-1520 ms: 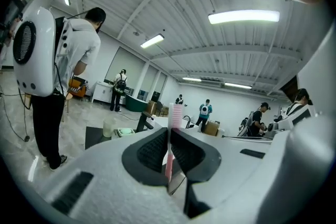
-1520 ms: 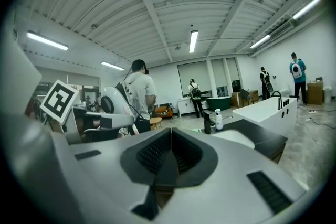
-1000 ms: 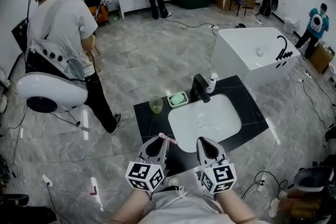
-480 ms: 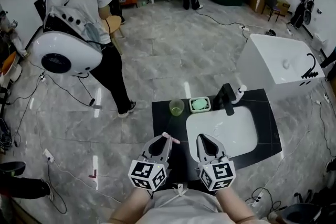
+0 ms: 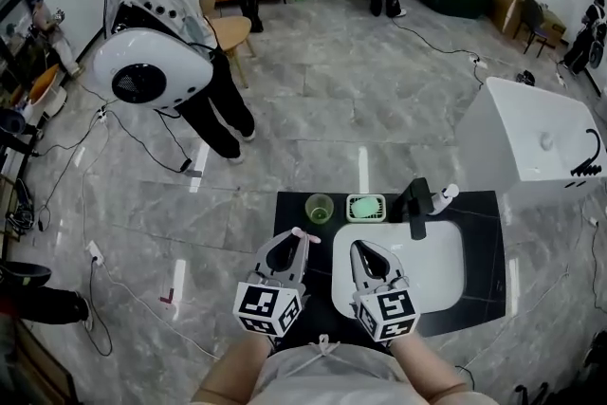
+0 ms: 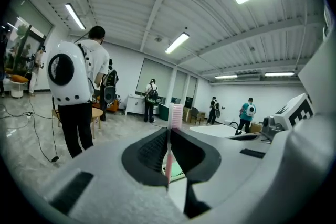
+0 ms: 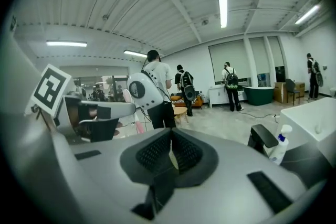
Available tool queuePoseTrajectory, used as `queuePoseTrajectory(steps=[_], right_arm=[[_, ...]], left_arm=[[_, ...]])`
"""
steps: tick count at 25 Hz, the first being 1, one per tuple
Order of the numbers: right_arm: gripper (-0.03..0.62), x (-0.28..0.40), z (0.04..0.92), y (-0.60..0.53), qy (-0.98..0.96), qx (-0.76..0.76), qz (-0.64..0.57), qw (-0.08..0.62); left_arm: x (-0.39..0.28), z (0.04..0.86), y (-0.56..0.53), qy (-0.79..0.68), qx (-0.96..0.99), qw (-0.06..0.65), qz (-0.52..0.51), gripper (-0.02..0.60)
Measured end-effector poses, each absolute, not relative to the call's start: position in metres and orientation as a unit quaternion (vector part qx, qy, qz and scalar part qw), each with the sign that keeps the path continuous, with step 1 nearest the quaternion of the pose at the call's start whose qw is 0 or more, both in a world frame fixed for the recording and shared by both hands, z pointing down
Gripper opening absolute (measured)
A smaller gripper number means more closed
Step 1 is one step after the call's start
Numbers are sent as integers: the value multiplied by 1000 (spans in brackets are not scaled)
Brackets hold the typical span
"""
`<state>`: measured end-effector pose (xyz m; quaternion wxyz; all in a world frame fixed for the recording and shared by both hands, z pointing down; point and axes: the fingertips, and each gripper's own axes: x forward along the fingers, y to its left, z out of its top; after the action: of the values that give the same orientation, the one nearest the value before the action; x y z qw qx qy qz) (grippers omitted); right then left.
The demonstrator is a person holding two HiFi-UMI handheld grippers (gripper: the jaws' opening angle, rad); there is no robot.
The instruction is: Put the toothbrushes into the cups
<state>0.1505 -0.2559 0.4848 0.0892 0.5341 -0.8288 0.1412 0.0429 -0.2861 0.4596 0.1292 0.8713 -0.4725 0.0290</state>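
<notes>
My left gripper point(image 5: 293, 243) is shut on a pink toothbrush point(image 5: 304, 234), whose head sticks out past the jaw tips. In the left gripper view the pink toothbrush point(image 6: 169, 144) stands upright between the closed jaws of the left gripper point(image 6: 169, 132). A translucent green cup point(image 5: 319, 207) stands on the black countertop point(image 5: 484, 242) at its far left, just beyond the left gripper. My right gripper point(image 5: 364, 253) hovers over the near rim of the white sink point(image 5: 422, 251). In its own view the right gripper point(image 7: 170, 135) is shut with nothing held.
A green soap dish point(image 5: 365, 207), a black faucet point(image 5: 414, 201) and a white bottle point(image 5: 442, 198) line the back of the counter. A white bathtub point(image 5: 536, 142) stands at the right. A person with a white backpack point(image 5: 152, 71) stands on the floor to the far left.
The view has swung, so the counter now lies straight ahead with the cup just past the left gripper. Both grippers moved along with it, and the left still grips the toothbrush.
</notes>
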Motion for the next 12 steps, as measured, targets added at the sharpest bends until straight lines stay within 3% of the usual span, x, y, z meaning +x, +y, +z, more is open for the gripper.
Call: queuePoseTrajectory(steps=[12], right_arm=[[28,183,507,-285,-837,508,180,91]], left_arm=[[59,487,-369,-527,840,126,23,33]])
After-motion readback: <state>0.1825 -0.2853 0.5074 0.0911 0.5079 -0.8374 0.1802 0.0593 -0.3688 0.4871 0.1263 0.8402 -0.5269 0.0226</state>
